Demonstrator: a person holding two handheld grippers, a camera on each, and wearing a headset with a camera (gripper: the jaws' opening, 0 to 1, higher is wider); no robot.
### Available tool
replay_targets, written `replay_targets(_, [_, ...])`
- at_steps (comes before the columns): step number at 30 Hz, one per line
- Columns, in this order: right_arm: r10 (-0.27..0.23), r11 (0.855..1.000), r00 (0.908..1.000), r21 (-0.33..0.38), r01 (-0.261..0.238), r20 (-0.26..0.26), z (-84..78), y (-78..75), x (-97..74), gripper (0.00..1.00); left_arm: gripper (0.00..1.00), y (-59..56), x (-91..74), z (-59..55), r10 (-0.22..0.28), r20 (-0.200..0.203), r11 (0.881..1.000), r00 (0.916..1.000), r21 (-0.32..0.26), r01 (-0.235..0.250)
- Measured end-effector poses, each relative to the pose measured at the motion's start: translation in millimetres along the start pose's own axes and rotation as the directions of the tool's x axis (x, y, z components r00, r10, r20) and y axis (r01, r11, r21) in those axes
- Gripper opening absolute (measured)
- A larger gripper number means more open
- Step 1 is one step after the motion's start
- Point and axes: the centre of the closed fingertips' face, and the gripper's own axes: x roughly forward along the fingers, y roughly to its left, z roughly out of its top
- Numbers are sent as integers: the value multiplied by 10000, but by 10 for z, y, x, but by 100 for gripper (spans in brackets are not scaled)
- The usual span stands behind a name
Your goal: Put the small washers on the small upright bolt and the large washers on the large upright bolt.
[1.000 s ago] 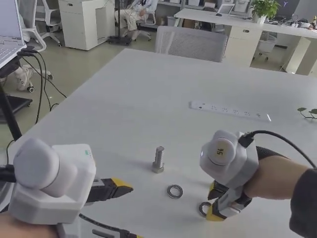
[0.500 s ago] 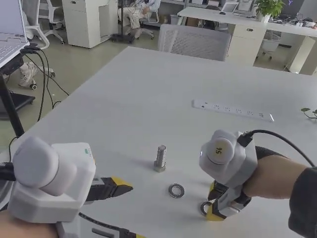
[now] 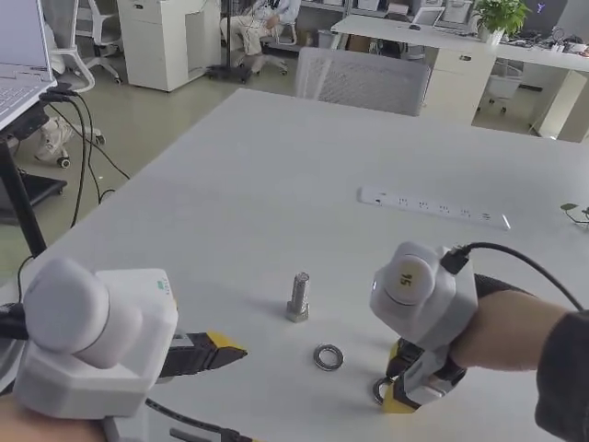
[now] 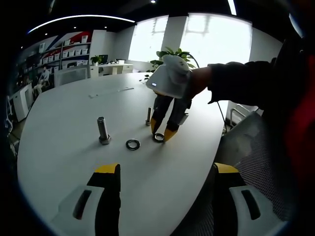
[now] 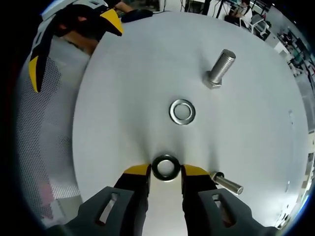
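A large upright bolt (image 3: 299, 296) (image 5: 220, 68) stands mid-table, and a silver washer (image 3: 328, 356) (image 5: 182, 111) lies flat just in front of it. My right gripper (image 3: 393, 398) (image 5: 166, 172) points down at the table, its yellow tips closed against both sides of a darker washer (image 5: 166, 167) (image 4: 158, 137) that rests on the surface. The small bolt (image 5: 226, 183) (image 4: 148, 116) stands close beside the right fingertip. Low at the left, my left gripper (image 3: 225, 350) (image 4: 165, 169) hovers open with nothing in it, a short way from the large bolt (image 4: 102, 130).
A white power strip (image 3: 433, 208) lies further back on the white table (image 3: 258, 184). A grey chair (image 3: 361, 79) stands at the far edge. To the left are a laptop stand and cables on the floor (image 3: 55, 120).
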Motion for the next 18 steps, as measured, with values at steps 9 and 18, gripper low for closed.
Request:
replay_targets(9, [-58,10000,9992,-67,56,-398,-6,12,0,26,75,3,-8,8,40,36,10000,10000,-13,-40])
replay_targets(18, [-26,10000,9989,16,27,-471,-7,6,-5,25,75,-3,-6,7,47,32,10000,10000,-15,-47])
